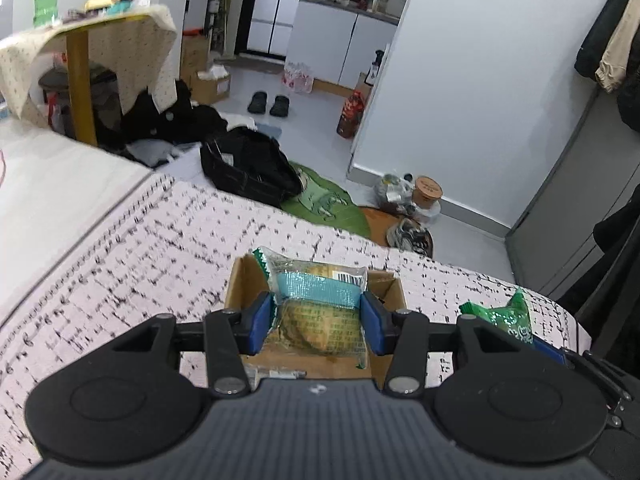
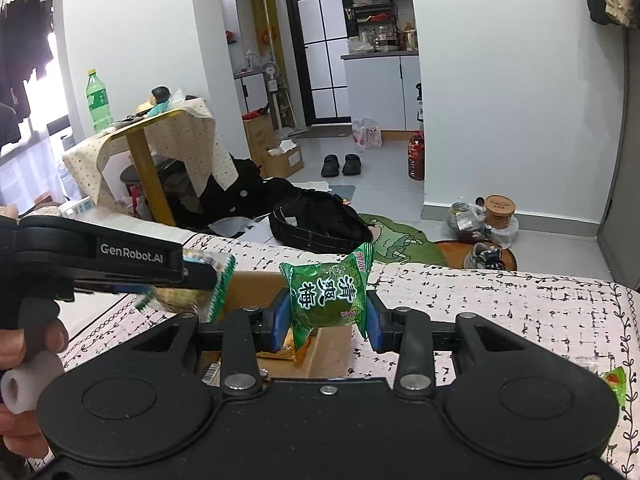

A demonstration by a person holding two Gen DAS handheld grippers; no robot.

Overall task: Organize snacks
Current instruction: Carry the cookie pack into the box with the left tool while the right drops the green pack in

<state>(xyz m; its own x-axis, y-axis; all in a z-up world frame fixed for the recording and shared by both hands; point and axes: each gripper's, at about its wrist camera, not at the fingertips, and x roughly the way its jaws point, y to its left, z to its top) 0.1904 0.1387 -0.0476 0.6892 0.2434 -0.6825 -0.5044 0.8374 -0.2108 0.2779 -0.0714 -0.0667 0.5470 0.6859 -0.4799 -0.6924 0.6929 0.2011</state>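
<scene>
White walls and a pale tiled floor surround a bed spread with a patterned quilt [image 1: 120, 248], white with black broken lines and a leafy vine border. On the quilt sits an open cardboard box [image 1: 394, 286], and both tools hang above it.

Seen from the left wrist view, the left gripper [image 1: 318, 322] pinches a clear-wrapped pastry [image 1: 320, 312] between its blue pads; the wrapper carries a teal foil band, a barcode near its far edge and small print too fine to read. The pastry hangs over the box's opening. From the right wrist view the same tool enters from the left, its black arm printed "GenRobot.AI" in white, with a bare hand [image 2: 28, 344] around its grip.

The right gripper [image 2: 327, 316] is pressed onto a green snack packet [image 2: 328, 296], held upright above the box. Large white Chinese characters on the packet read 清爽梅, with a red strip of lettering along one sealed edge that I cannot make out. Under it, inside the box, lies an orange-yellow wrapper [image 2: 288, 350].

Another green-wrapped snack [image 2: 618, 384] lies on the quilt at the right.

Beyond the bed stand a green soda bottle [image 2: 97, 100] on a cloth-draped table, a pair of black slippers [image 2: 341, 165] on the floor, and a brown instant-noodle cup [image 2: 500, 210] by the wall.
</scene>
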